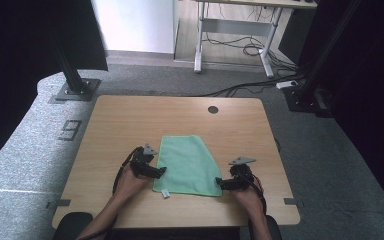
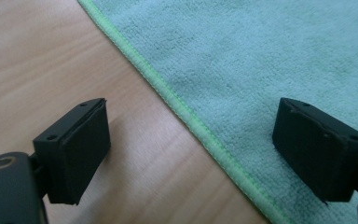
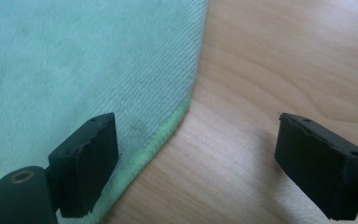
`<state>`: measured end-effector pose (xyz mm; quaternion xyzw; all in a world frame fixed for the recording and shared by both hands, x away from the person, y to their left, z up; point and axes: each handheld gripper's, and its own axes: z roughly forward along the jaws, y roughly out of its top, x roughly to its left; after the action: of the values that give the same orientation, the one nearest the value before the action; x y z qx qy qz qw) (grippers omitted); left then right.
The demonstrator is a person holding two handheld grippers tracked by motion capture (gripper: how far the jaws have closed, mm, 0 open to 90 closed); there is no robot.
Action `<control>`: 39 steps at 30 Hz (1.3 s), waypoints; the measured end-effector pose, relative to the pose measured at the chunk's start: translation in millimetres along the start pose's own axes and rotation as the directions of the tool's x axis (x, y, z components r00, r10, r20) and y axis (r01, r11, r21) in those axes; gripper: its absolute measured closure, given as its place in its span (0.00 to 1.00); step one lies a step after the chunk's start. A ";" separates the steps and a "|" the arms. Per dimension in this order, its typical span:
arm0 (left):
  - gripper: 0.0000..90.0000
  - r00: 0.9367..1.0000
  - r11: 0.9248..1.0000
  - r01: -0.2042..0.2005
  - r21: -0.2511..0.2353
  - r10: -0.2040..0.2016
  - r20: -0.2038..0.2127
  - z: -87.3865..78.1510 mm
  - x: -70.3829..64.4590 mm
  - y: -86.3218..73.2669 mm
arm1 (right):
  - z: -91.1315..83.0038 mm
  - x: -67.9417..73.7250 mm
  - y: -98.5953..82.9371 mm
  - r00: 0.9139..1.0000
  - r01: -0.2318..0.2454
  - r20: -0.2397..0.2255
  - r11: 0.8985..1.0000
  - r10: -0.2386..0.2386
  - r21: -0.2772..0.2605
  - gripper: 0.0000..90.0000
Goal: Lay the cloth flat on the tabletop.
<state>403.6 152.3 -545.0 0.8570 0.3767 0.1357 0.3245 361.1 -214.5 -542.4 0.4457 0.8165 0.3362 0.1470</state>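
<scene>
At the near left edge of the green cloth (image 1: 188, 165), the left tongs (image 1: 161, 171) stand wide apart and hold nothing. Seen in the left gripper view, one jaw hangs over the bare wood while the other sits above the terry surface of the cloth (image 2: 270, 60), and the stitched pale-green hem runs diagonally between the two. Whether the jaws touch what lies beneath them cannot be told.

Across the cloth, at its near right corner, the right tongs (image 1: 220, 183) are likewise spread wide with nothing between them. The right gripper view shows one jaw over the cloth (image 3: 74, 60) and the other over the wood, the rounded corner of the hem curving through the gap just beside the first jaw.

Each tool is held in a hand, the left hand (image 1: 128, 181) and the right hand (image 1: 247, 196) coming in from the near edge on bare forearms, a dark cable trailing from each.

The cloth lies flat and spread on the near half of the light wooden tabletop (image 1: 125, 120), narrower at its far edge than at its near one, with a small white tag (image 1: 165, 193) sticking out at the near left corner. A round dark grommet (image 1: 213, 109) sits in the far part of the tabletop, well apart from the cloth.
</scene>
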 end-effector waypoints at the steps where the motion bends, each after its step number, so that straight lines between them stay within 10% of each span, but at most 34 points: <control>1: 0.13 1.000 1.000 0.007 -0.010 -0.007 -0.009 -1.3 -1.4 -2.7 | 0.0 0.0 0.0 1.000 0.000 0.000 1.000 0.000 0.000 0.15; 12: 0.13 1.000 0.999 0.015 -0.034 -0.015 -0.013 -12.0 -10.2 -18.6 | 2.0 -7.3 27.8 0.999 -0.022 -0.038 0.997 0.019 -0.075 0.30; 31: 0.12 1.000 0.999 0.013 -0.033 -0.014 -0.012 -11.3 -9.8 -17.8 | 61.9 -1.9 96.8 0.995 0.078 -0.057 0.997 -0.077 0.018 0.61; 39: 0.12 1.000 0.999 0.012 -0.032 -0.013 -0.011 -11.1 -9.7 -17.5 | 72.6 5.9 96.6 0.994 0.081 -0.085 0.994 -0.076 0.068 0.94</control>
<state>382.0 159.0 -548.0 0.8485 0.3817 0.1446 0.3368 457.7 -142.9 -529.4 0.4040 0.8502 0.3190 0.1106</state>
